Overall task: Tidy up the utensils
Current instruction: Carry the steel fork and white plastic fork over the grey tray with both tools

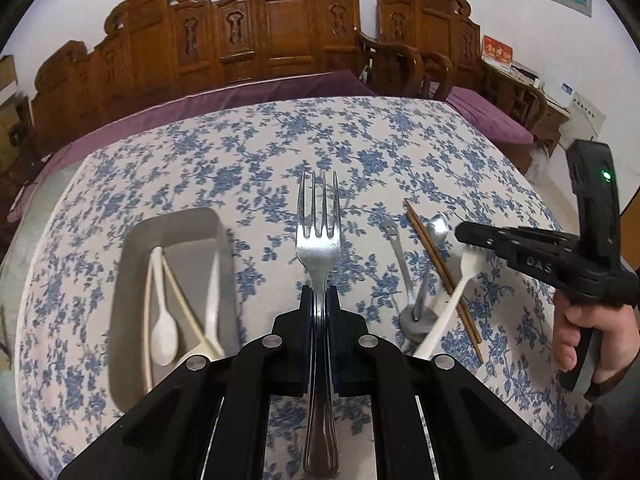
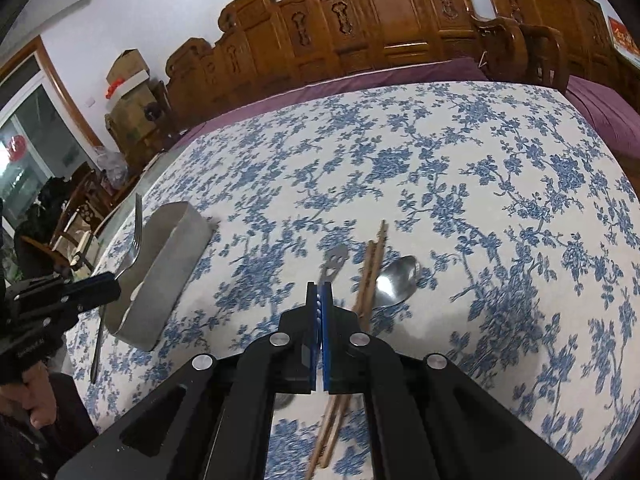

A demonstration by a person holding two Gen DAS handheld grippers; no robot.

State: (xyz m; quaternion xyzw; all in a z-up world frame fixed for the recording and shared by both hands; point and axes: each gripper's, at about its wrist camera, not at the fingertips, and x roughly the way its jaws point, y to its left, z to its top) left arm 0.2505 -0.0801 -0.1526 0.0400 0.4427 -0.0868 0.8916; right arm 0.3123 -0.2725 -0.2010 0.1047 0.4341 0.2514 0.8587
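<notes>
My left gripper (image 1: 319,294) is shut on a metal fork (image 1: 318,236), held tines forward above the table, right of the grey tray (image 1: 176,224). The tray holds a white spoon (image 1: 164,332), pale chopsticks and another white utensil. My right gripper (image 1: 466,236) is shut on the head of a white plastic fork (image 1: 452,304); in its own view (image 2: 319,300) white tines show between the blue pads. Under it lie brown chopsticks (image 2: 370,276), a metal spoon (image 2: 396,280) and a smiley-face metal utensil (image 2: 334,262). The left gripper and its fork (image 2: 136,240) show by the tray (image 2: 172,264).
The table wears a blue floral cloth (image 1: 260,152). A carved wooden bench with a purple cushion (image 1: 248,92) runs behind it. A small grey round holder (image 1: 418,320) stands among the loose utensils. Cardboard boxes (image 2: 128,80) are stacked far left.
</notes>
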